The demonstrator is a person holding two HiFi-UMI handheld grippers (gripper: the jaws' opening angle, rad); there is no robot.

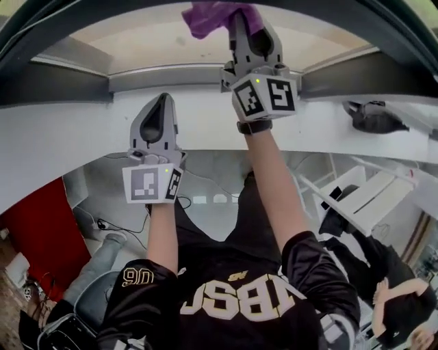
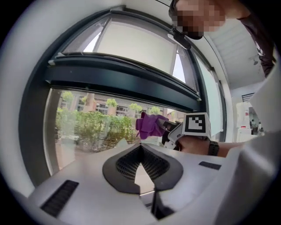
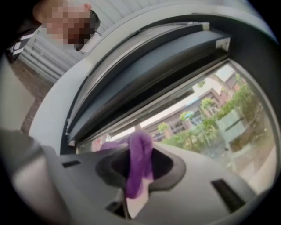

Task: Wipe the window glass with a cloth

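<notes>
Holds the purple cloth (image 1: 205, 17) clamped in the right gripper (image 1: 245, 19), raised high at the glass (image 2: 88, 127), just below the dark frame bar (image 2: 118, 81). Has the left gripper (image 1: 161, 102) lower and left of it, jaw tips together on nothing, aimed at the glass, well apart from the cloth.

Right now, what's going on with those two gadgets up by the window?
A person holds a two-jaw gripper in each hand, facing a window. The right gripper is clamped on a purple cloth and holds it up at the window glass, near the dark upper frame. The left gripper sits lower beside it, with its jaws together and nothing between them.
</notes>
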